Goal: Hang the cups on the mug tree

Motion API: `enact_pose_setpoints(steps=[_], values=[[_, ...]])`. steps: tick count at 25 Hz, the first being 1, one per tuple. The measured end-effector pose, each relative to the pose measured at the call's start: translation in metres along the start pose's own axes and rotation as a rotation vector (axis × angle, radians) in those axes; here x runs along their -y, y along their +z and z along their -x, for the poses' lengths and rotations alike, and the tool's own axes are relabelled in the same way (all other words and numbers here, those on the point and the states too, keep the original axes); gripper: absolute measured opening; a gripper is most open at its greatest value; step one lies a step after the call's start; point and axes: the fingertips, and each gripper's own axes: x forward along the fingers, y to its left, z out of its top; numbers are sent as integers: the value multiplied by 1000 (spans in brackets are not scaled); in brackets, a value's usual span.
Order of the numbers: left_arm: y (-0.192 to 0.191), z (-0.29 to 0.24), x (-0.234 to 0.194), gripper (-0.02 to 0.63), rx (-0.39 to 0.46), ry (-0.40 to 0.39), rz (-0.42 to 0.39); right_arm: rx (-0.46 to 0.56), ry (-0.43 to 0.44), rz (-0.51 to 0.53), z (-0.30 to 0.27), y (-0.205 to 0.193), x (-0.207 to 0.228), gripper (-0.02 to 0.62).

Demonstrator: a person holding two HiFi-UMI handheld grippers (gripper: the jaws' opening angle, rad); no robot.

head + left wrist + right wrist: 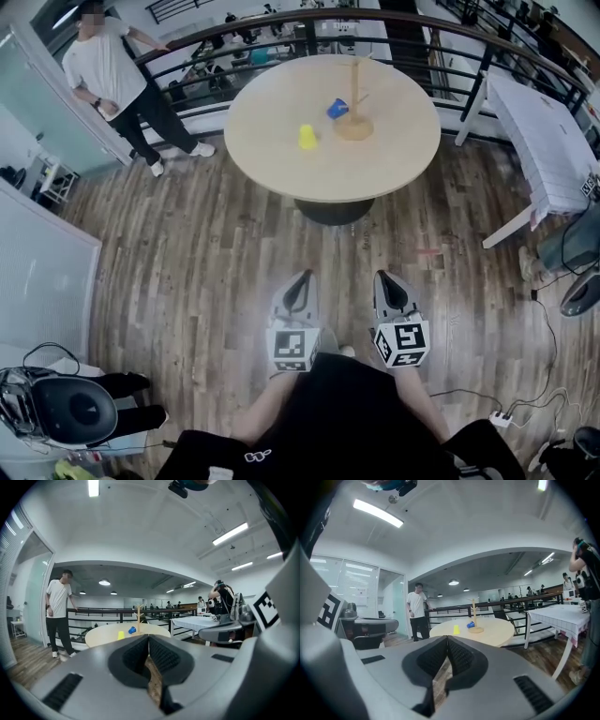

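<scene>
Mug tree [354, 117] at worktop [272, 150] centre, blue cup [337, 109] beside, yellow cup [307, 137] leftward; left hand-held gripper [301, 279] and right hand-held gripper [385, 279] clenched, empty

We see a round, pale wooden counter [281, 159] on a dark plank floor [187, 253], with a curved black railing [234, 33] just behind it. At far left a person [108, 70] in a white shirt and dark trousers stands by the railing, beside a glass partition [47, 103]. At right is a white-clothed table [544, 141] and, lower down on the floor, a white power strip [500, 419].
</scene>
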Motion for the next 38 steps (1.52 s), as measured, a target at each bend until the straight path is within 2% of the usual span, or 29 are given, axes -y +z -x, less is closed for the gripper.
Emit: enact_pose_setpoints(steps=[6, 12, 17, 21, 24, 27, 32, 38], values=[[3, -25, -17, 14, 6, 22, 22, 7, 11, -8, -29, 7, 12, 9], [-17, -103, -39, 14, -22, 5, 93, -40, -6, 6, -91, -1, 43, 9], [-7, -199, -75, 14, -33, -42, 114, -66, -58, -6, -182, 16, 86, 9], [6, -266, -128, 14, -47, -24, 138, -52, -32, 28, -266, 56, 96, 9], [17, -313, -162, 14, -53, -30, 88, -49, -15, 30, -323, 73, 101, 9], [29, -348, -183, 14, -42, -46, 81, -36, -16, 29, -363, 89, 109, 9], [24, -381, -203, 14, -73, -40, 97, -38, -9, 26, -395, 97, 122, 10], [18, -405, -204, 14, -107, -16, 141, -32, 2, 17, -416, 107, 150, 11]])
